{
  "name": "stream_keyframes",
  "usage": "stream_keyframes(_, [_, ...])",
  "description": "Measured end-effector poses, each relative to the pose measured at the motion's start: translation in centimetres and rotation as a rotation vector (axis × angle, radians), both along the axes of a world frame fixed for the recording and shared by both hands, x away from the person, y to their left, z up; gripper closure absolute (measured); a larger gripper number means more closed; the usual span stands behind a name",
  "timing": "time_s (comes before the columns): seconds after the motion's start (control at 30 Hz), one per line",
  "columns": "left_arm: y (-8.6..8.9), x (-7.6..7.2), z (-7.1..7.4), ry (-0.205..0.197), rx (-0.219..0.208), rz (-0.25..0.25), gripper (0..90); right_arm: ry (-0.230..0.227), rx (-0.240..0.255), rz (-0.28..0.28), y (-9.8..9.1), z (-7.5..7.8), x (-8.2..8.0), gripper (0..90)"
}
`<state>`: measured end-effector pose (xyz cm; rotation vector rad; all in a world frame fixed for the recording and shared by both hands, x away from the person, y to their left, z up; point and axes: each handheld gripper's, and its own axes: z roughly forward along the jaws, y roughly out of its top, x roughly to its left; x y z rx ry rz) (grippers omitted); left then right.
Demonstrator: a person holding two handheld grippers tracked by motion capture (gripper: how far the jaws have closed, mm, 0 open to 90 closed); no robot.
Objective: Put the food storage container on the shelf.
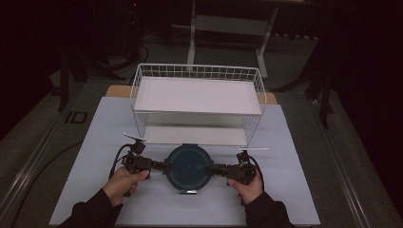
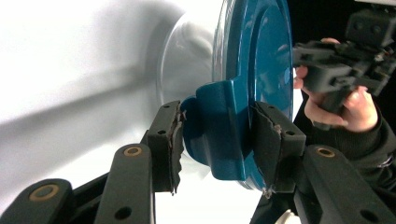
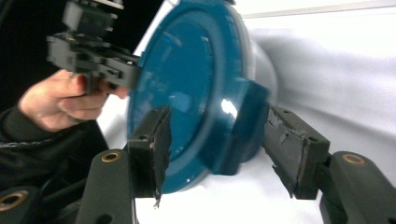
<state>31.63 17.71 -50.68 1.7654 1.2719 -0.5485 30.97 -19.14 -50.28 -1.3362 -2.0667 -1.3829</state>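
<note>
You won't find any readable txt, labels, brands or nos. here; the dark mark on the floor [image 1: 76, 117] is too blurred to read.

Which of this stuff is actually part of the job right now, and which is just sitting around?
In use:
- blue lid, held by its side tabs
- left tongs, shut on one tab
- right tongs, around the other tab, not yet closed

Lying about:
- white wire rack
- white table mat
</note>
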Motion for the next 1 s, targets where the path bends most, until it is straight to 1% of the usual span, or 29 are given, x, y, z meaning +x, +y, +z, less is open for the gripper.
stream_keyframes(0.03, [0.0, 0.0, 0.0, 0.0, 0.0, 0.0, 55.4, 0.001, -0.008, -0.003, -0.1, -0.1, 0.1, 41.9])
stream_keyframes(0.07, [-0.1, -0.2, 0.1, -0.018, 0.004, -0.009, 55.5, 0.007, -0.002, 0.0, -0.2, -0.2, 0.1, 42.6])
stream_keyframes(0.1, [-0.1, -0.2, 0.1, -0.018, 0.004, -0.009, 55.6, 0.007, -0.002, 0.0, -0.2, -0.2, 0.1, 42.6])
stream_keyframes(0.13, [-0.1, -0.3, 0.2, -0.033, 0.004, -0.019, 55.8, 0.02, -0.004, -0.002, -0.4, -0.4, 0.3, 45.8])
stream_keyframes(0.17, [-0.1, -0.3, 0.2, -0.038, 0.002, -0.021, 56.0, 0.031, 0.001, 0.005, -0.4, -0.5, 0.4, 46.4])
stream_keyframes(0.23, [-0.1, -0.4, 0.2, -0.042, 0.0, -0.024, 56.2, 0.045, 0.008, 0.015, -0.4, -0.7, 0.4, 51.0])
stream_keyframes(0.3, [-0.1, -0.4, 0.2, -0.045, -0.003, -0.025, 56.3, 0.054, 0.007, 0.02, -0.4, -0.8, 0.4, 51.5])
stream_keyframes(0.33, [-0.1, -0.5, 0.2, -0.05, -0.002, -0.027, 56.4, 0.074, 0.025, 0.032, -0.4, -0.9, 0.4, 54.4])
stream_keyframes(0.43, [-0.1, -0.7, 0.3, -0.056, -0.002, -0.028, 56.5, 0.087, 0.035, 0.036, -0.4, -1.0, 0.5, 55.4])
stream_keyframes(0.47, [-0.1, -0.8, 0.3, -0.058, -0.002, -0.026, 56.6, 0.108, 0.05, 0.033, -0.5, -1.1, 0.5, 56.1])
stream_keyframes(0.57, [-0.2, -0.9, 0.3, -0.064, 0.0, -0.023, 56.5, 0.111, 0.052, 0.034, -0.5, -1.1, 0.5, 55.9])
stream_keyframes(0.63, [-0.3, -1.1, 0.4, -0.068, 0.002, -0.014, 56.4, 0.114, 0.044, 0.026, -0.4, -1.2, 0.4, 55.1])
stream_keyframes(0.67, [-0.4, -1.1, 0.4, -0.067, 0.002, -0.012, 56.3, 0.13, 0.055, 0.022, -0.5, -1.4, 0.4, 55.4])
stream_keyframes(0.7, [-0.4, -1.1, 0.4, -0.067, 0.002, -0.012, 56.3, 0.13, 0.055, 0.022, -0.5, -1.4, 0.4, 55.4])
stream_keyframes(0.77, [-0.4, -1.2, 0.3, -0.065, 0.018, -0.014, 55.6, 0.132, 0.058, 0.016, -0.4, -1.3, 0.3, 55.7])
stream_keyframes(0.8, [-0.4, -1.2, 0.3, -0.065, 0.018, -0.014, 55.2, 0.133, 0.063, 0.019, -0.3, -1.3, 0.2, 55.9])
stream_keyframes(0.83, [-0.3, -1.2, 0.3, -0.056, 0.014, -0.012, 55.2, 0.134, 0.074, 0.013, -0.3, -1.4, 0.1, 56.1])
stream_keyframes(0.87, [-0.3, -1.3, 0.3, -0.05, 0.016, -0.003, 55.3, 0.14, 0.083, 0.013, -0.3, -1.5, 0.1, 56.2])
stream_keyframes(0.97, [-0.4, -1.5, 0.4, -0.056, 0.026, 0.01, 55.4, 0.129, 0.085, 0.004, -0.3, -1.6, 0.0, 56.2])
stream_keyframes(1.0, [-0.4, -1.8, 0.5, -0.054, 0.024, 0.028, 55.6, 0.122, 0.079, 0.007, -0.3, -1.4, -0.3, 56.6])
